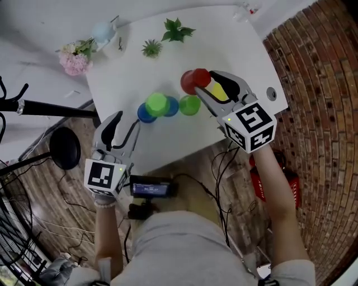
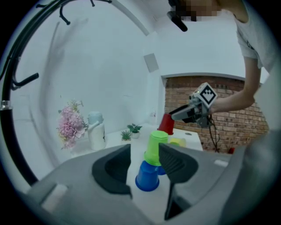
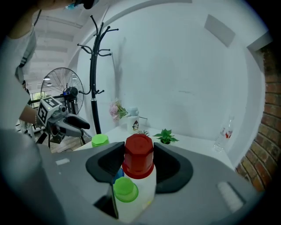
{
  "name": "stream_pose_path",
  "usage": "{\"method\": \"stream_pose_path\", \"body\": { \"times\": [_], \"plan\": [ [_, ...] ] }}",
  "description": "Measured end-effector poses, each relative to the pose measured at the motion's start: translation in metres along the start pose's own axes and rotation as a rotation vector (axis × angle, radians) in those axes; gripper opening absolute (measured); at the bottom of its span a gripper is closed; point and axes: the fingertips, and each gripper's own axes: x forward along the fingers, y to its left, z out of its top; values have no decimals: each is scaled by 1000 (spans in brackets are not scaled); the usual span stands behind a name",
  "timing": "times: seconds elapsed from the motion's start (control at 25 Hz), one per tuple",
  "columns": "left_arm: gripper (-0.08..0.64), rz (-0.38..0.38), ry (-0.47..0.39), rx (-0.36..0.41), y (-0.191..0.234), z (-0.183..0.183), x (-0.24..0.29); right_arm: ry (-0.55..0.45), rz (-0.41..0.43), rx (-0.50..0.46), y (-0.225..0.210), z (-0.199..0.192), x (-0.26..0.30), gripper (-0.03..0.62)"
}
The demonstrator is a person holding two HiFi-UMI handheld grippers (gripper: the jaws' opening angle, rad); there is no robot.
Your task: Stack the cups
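Observation:
A red cup [image 1: 193,81] hangs upside down above the white table [image 1: 235,44], and my right gripper [image 1: 206,82] is shut on it; the right gripper view shows it between both jaws [image 3: 138,156]. Below lie a yellow cup [image 1: 219,93] and a green cup [image 1: 189,104], which is also in the right gripper view [image 3: 125,190]. Left of them a second green cup [image 1: 157,104] rests upside down on two blue cups [image 1: 145,114] [image 1: 172,106]. My left gripper [image 1: 120,127] stands open near the table's front edge, short of that stack [image 2: 156,147], with nothing between its jaws.
At the back of the table stand pink flowers [image 1: 75,58], a pale jug [image 1: 104,32], two small plants [image 1: 151,48] [image 1: 177,29] and a bottle [image 1: 246,8]. A brick wall [image 1: 319,84] lies to the right. A black stand [image 1: 45,108] and a fan are at the left.

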Motion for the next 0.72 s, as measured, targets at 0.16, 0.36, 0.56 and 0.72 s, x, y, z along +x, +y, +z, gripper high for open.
{"method": "stream_pose_path", "body": {
  "times": [0.16, 0.36, 0.56, 0.72],
  "plan": [
    [189, -12, 3, 9, 0, 2, 1, 16, 22, -7, 22, -10, -5, 207],
    [189, -23, 1, 15, 0, 3, 4, 45, 37, -31, 41, -24, -4, 207],
    [189, -29, 3, 17, -2, 3, 4, 72, 40, -22, 50, -37, 1, 208],
    [188, -31, 3, 15, -4, 4, 4, 72, 26, -3, 49, -41, 3, 209]
  ]
}}
